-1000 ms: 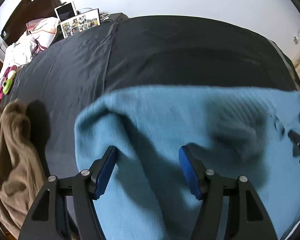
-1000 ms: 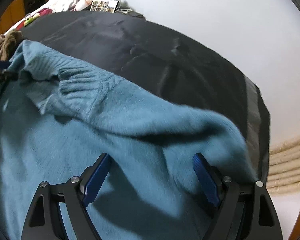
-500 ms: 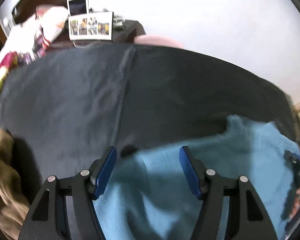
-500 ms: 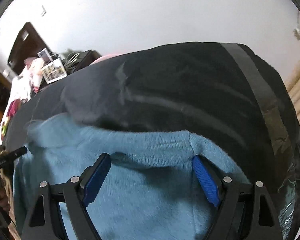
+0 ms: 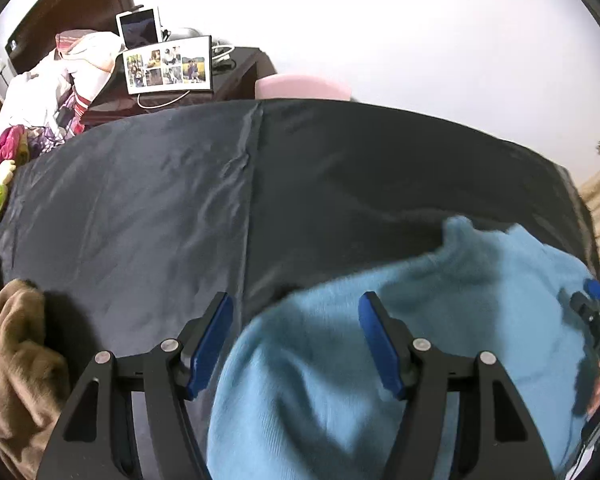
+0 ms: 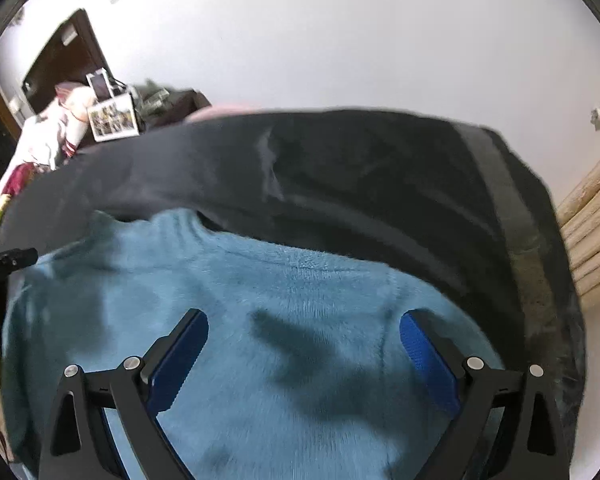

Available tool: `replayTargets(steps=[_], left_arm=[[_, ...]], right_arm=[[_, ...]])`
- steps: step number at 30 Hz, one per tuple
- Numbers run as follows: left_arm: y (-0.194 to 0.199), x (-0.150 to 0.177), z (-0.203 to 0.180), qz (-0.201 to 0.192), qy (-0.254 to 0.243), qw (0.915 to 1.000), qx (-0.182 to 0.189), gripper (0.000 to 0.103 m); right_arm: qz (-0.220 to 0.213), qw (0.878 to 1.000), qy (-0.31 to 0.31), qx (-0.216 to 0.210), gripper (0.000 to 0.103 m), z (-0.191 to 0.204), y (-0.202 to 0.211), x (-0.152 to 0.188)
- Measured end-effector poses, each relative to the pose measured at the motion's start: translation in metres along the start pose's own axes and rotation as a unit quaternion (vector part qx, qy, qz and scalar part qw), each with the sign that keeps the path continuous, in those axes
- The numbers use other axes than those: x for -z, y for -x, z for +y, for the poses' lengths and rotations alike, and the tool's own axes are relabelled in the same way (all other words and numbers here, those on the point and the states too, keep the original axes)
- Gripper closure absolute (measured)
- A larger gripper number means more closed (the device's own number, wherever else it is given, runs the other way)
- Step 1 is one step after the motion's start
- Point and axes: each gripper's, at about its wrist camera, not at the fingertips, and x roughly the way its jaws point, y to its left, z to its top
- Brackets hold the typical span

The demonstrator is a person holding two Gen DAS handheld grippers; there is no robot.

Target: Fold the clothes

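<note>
At the left edge a brown blanket (image 5: 16, 364) lies bunched; the left gripper (image 5: 296, 340) stands apart over the edge of the blue sweater (image 5: 440, 320), which fills the lower right on the dark sheet (image 5: 140, 220). The right gripper (image 6: 304, 354), jaws just widened and empty, hovers over it. The loose knit could slump and lose its fold with nothing pinning it; no writing is legible.

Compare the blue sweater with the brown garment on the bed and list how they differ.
The blue sweater is light blue; the brown garment is tan-brown. The blue sweater lies under both open grippers, spread fairly smooth; the brown garment sits crumpled in a heap at the bed's left edge, away from the jaws. The blue sweater fills much of both views; the brown garment shows only partly. Both look fuzzy and rest on the dark sheet.
</note>
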Motion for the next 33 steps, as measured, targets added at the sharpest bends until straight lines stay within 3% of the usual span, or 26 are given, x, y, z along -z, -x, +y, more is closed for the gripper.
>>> replayTargets(steps=[5, 12, 18, 25, 33], left_arm=[[0.046, 0.042, 0.009, -0.006, -0.003, 1.0, 0.005, 0.029], [0.089, 0.117, 0.037, -0.002, 0.014, 0.9999, -0.005, 0.027], [0.124, 0.211, 0.058, 0.005, 0.032, 0.9995, 0.001, 0.025], [0.136, 0.324, 0.07, 0.058, 0.079, 0.9952, -0.006, 0.024], [0.126, 0.386, 0.063, 0.077, 0.099, 0.9921, 0.009, 0.024]], right_arm=[[-0.008, 0.999, 0.021, -0.031, 0.005, 0.006, 0.037, 0.02], [-0.002, 0.997, 0.053, -0.064, 0.005, 0.026, 0.075, 0.082], [0.022, 0.992, 0.094, -0.087, 0.005, 0.051, 0.094, 0.142], [0.055, 0.984, 0.13, -0.105, 0.005, 0.075, 0.09, 0.196], [0.068, 0.983, 0.142, -0.09, 0.005, 0.081, 0.076, 0.219]])
